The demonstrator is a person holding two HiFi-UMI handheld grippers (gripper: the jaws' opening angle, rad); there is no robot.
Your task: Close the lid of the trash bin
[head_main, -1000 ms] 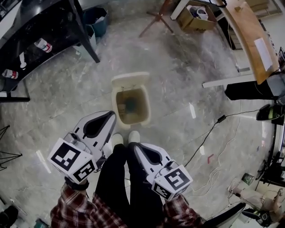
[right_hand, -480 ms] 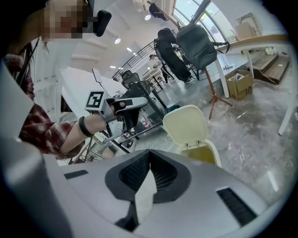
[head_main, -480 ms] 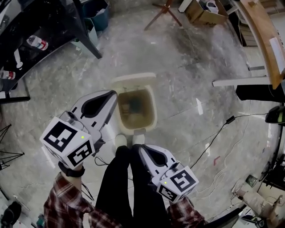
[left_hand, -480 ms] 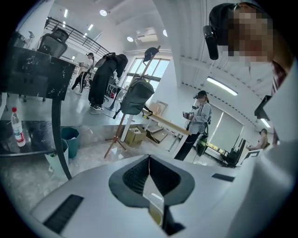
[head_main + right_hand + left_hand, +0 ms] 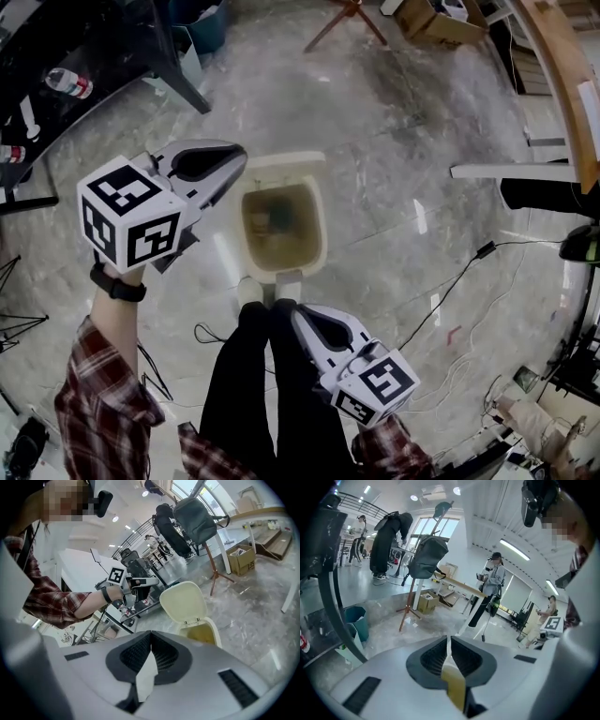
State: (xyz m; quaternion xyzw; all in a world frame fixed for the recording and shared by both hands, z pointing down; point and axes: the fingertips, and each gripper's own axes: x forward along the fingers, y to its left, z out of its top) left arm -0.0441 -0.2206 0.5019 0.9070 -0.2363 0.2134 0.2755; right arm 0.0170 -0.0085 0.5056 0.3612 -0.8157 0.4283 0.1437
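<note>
Left gripper (image 5: pixel 234 159) lifted from low beside legs and carried forward. Tips now brought just beside left edge of lid (image 5: pixel 291 165) of trash bin (image 5: pixel 317 234) in head view, where a second ago held short of bin. Marker cube (image 5: pixel 127 220) raised well above former spot. Left forearm (image 5: pixel 117 328) now stretched out, bared between wristband (image 5: pixel 114 283) and plaid sleeve (image 5: pixel 98 412). Cardboard box (image 5: pixel 427 19) shifted nearer top edge of head view.

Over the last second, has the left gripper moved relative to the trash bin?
Yes: left gripper moved forward, from the trash bin's near corner towards its lid.
</note>
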